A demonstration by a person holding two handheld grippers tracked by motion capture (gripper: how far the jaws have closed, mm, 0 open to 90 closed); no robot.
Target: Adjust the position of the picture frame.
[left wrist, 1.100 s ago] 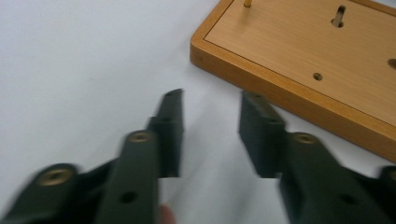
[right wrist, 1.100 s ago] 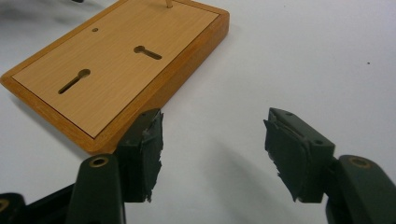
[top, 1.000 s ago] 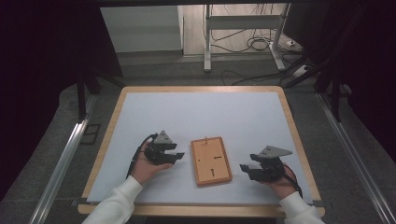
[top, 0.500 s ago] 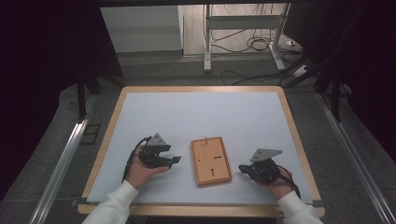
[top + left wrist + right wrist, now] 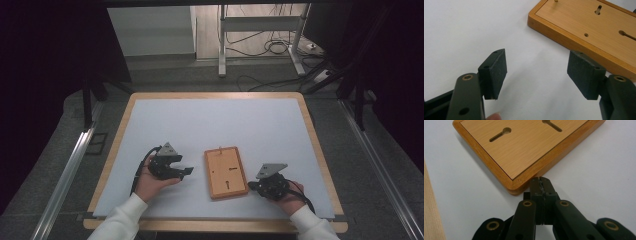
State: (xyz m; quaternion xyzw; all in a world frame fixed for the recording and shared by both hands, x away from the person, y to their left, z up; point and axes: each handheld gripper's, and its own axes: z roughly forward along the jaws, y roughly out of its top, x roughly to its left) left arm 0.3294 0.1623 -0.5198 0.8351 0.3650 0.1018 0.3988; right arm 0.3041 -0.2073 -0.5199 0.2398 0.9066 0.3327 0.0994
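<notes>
— Board (image 5: 226, 172) flat on bench (image 5: 215, 125), between both tongs. Changed since a moment ago?
— Right tongs (image 5: 254, 186) pulled nearer, now clenched on nothing, tips against board's near corner (image 5: 517, 186). Left tongs (image 5: 186, 170) gaping, just beside board's long edge, apart from it.
— Meaning?
— Probably a nudge or a bracing at that corner; no grasp yet.

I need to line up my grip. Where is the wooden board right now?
In the high view the wooden board lies flat on the white mat, near its front edge, between the left gripper and the right gripper.
</notes>
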